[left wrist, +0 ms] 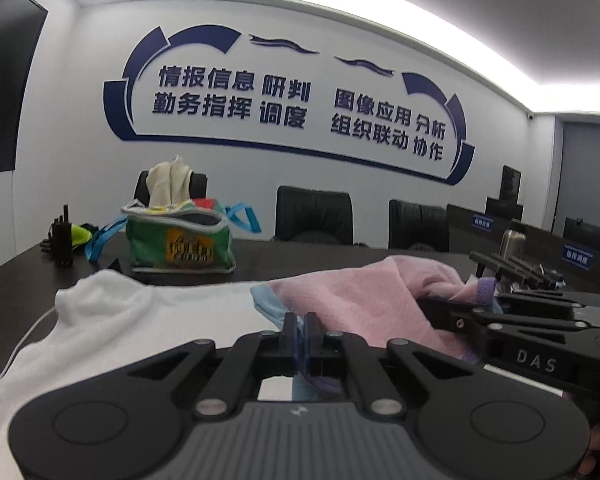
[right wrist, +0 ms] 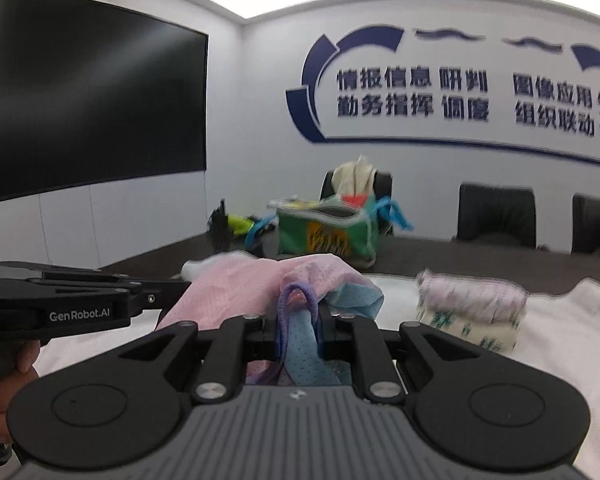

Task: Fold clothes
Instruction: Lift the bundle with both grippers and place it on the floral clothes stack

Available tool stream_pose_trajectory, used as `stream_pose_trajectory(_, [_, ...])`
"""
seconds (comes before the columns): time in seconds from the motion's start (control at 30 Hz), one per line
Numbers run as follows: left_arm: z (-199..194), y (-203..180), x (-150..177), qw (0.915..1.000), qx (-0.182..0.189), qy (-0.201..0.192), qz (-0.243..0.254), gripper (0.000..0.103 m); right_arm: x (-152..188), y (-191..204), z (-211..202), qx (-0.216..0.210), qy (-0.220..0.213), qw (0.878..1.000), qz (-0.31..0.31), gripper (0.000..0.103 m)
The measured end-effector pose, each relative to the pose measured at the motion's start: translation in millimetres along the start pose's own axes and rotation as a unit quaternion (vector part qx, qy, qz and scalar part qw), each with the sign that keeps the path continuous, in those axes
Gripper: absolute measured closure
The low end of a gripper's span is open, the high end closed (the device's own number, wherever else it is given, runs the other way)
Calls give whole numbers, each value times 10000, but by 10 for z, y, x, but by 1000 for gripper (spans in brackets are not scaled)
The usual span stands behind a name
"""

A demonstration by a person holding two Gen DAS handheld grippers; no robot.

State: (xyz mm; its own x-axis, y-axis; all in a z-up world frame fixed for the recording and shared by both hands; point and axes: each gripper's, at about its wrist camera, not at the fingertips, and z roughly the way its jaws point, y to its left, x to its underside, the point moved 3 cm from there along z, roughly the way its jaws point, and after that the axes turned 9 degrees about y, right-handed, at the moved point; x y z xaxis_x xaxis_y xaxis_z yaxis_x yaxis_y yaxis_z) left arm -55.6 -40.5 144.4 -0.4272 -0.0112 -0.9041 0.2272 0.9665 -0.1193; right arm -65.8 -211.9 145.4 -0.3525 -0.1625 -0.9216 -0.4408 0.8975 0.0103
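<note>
A pink mesh garment (left wrist: 360,300) with a light blue lining and a purple cord (right wrist: 296,300) hangs lifted above the white cloth (left wrist: 100,328) that covers the table. My left gripper (left wrist: 300,326) is shut on its blue edge. My right gripper (right wrist: 300,320) is shut on a bunch of blue mesh and the purple cord. In the left wrist view the right gripper (left wrist: 432,312) reaches into the pink fabric from the right. From the right wrist camera, the left gripper (right wrist: 172,292) comes in at the left, with a hand (right wrist: 4,384) on its handle.
A folded pale patterned garment (right wrist: 472,312) lies on the white cloth (right wrist: 572,320) to the right. A green bag (left wrist: 180,242) stuffed with clothes stands further back on the dark table (left wrist: 320,256). A black radio (left wrist: 62,240) stands on the left, a metal bottle (left wrist: 512,242) on the right, and black chairs (left wrist: 314,216) line the far side.
</note>
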Motion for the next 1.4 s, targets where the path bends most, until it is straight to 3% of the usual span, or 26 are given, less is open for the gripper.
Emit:
stream_pose_trajectory(0.2, [204,51,-306,9996,225,71,-129,102,-322,-133,-3,98,-288,9993,-234,90])
stream_pose_trajectory(0.43, [660,-99,-1033,9990,441,30,110,102,-843,-584,192,178,-361,9991,-139,90])
stream_pose_trajectory(0.6, [1301,-336,-1454,9978,631,164,134,102,-1184,-1053,395,302,-271,9992,-49,90])
stream_pose_trajectory(0.73, [2006,-548,-1613,9969,636,403,240,102,-1291,-1535,661,442,-147,9989,104,90])
stream_pose_trajectory(0.9, [2953,-719,-1604,9954,513,737,344,102,-1249,-2229,1324,493,267,9975,420,90])
stream_pose_trajectory(1.0, [3490,-800,-1390,9915,541,1129,343,102,-1061,-2632,1856,498,633,9951,568,90])
stream_pose_trajectory(1.1, [3945,-752,-1025,9872,342,1528,305,99,-703,-3007,2410,582,1265,9863,890,90])
stream_pose_trajectory(1.17, [4132,-660,-776,9845,254,1688,400,92,-453,-3147,2553,705,1484,9808,1047,84])
stream_pose_trajectory(1.2, [4122,-590,-723,9855,334,1614,392,90,-329,-3216,2624,767,1593,9778,1125,77])
stream_pose_trajectory(1.23, [4066,-505,-720,9863,458,1546,339,86,-207,-3284,2691,827,1695,9747,1201,59])
stream_pose_trajectory(1.27, [3987,-417,-760,9872,576,1469,239,86,-195,-3293,2618,841,1567,9765,1215,51])
stream_pose_trajectory(1.33, [3868,-275,-927,9904,710,1183,-53,86,-320,-3288,2465,1117,1239,9816,926,52])
stream_pose_trajectory(1.4, [3823,-278,-1132,9952,601,751,-182,88,-480,-3231,2327,1457,858,9837,616,54])
